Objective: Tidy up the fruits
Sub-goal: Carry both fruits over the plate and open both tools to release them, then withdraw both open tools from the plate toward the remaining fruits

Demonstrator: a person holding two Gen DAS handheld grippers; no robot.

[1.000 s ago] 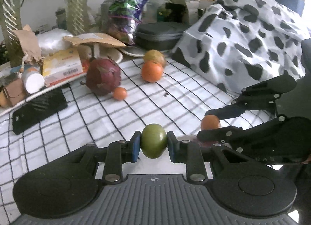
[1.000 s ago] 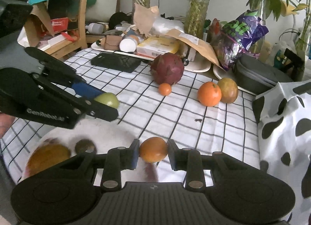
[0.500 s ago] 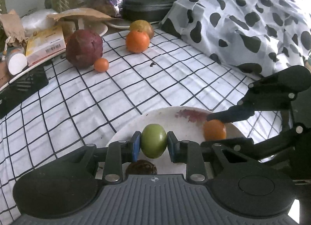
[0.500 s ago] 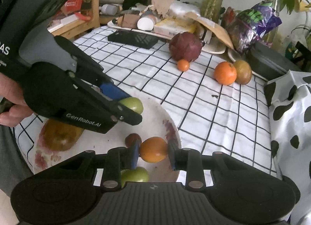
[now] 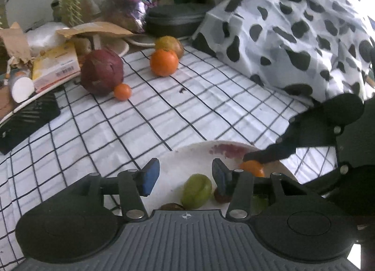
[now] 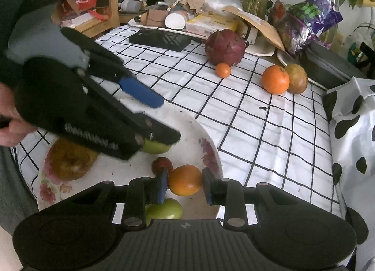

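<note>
A white floral plate (image 6: 208,144) lies on the checked cloth near me. My left gripper (image 5: 184,176) is open above it, and the green fruit (image 5: 196,191) lies on the plate (image 5: 178,161) under its fingers. In the right wrist view that green fruit (image 6: 155,147) shows half hidden under the left gripper (image 6: 164,118). My right gripper (image 6: 185,183) holds a small orange fruit (image 6: 185,179) low over the plate, with a slight gap at the right finger. Another green fruit (image 6: 166,209), a small dark red fruit (image 6: 161,164) and a large brown fruit (image 6: 70,162) lie on the plate.
On the cloth farther off lie a dark red dragon fruit (image 6: 225,47), a tiny orange (image 6: 223,70), an orange (image 6: 275,79) and a brownish fruit (image 6: 296,78). A black tray (image 6: 160,39), packages and plant pots crowd the back. A spotted cloth (image 5: 293,27) rises at the right.
My left gripper opened and the green fruit dropped onto the plate. My right gripper lowered the small orange fruit to the plate and its fingers spread slightly.
</note>
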